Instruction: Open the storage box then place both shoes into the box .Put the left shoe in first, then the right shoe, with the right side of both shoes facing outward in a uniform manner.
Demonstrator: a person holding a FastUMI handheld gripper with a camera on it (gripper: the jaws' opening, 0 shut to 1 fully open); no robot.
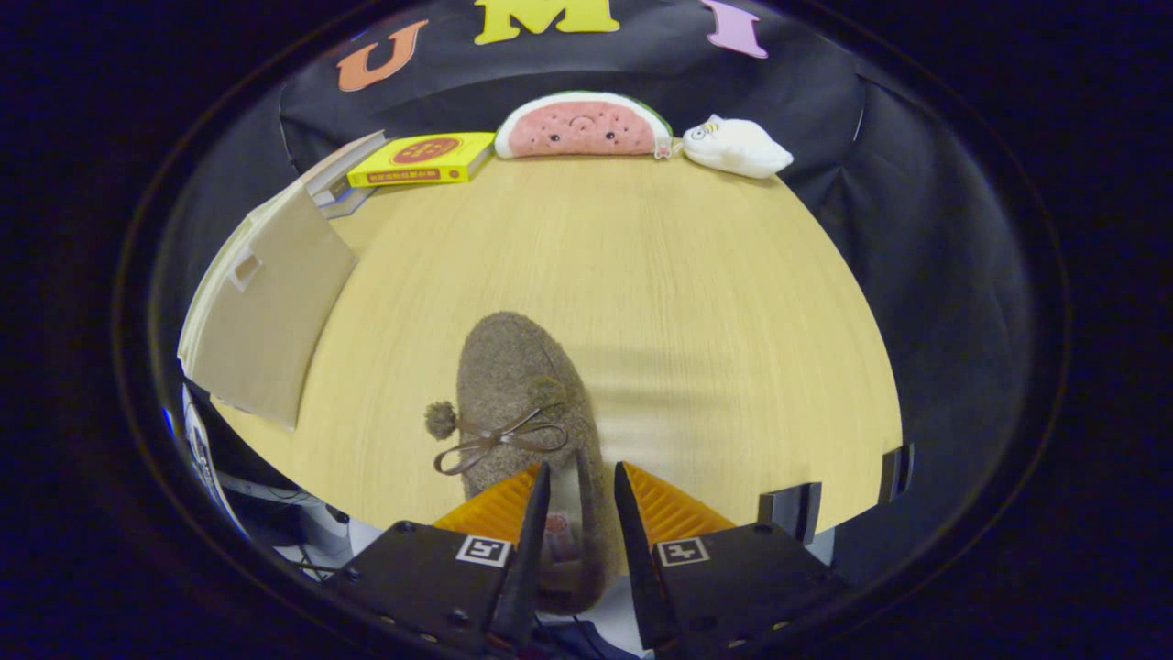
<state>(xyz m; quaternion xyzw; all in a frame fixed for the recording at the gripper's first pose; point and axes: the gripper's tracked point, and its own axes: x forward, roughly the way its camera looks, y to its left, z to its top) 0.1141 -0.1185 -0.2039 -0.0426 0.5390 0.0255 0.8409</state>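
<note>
One shoe (522, 403) is seen on the wooden table (715, 302) — a brown felt slipper with a bow and pompoms — and its heel end lies directly between the fingers of the gripper (580, 490). The long axis of the shoe runs almost straight away from the gripper, the toe pointing ahead and a little to the left, so that the fingers are lined up with its length rather than set across it. The fingers are held a narrow way apart, one inside the heel opening and the other along the right wall of the collar; whether both are pressed on that wall cannot be told, since the contact is hidden by the felt and by the fingers themselves.

The storage box (261, 302) is found well to the left of the shoe, beyond the fingers, as a beige panelled shape at the table's edge; whether it is open cannot be judged from this angle. The coming move is therefore judged to be a carry leftward and forward from here — the shoe's axis would have to be turned on the way for the right side to face outward.

At the far edge a yellow book (423, 159), a watermelon plush (582, 126) and a white plush (738, 147) are laid out, well clear of that path.
</note>
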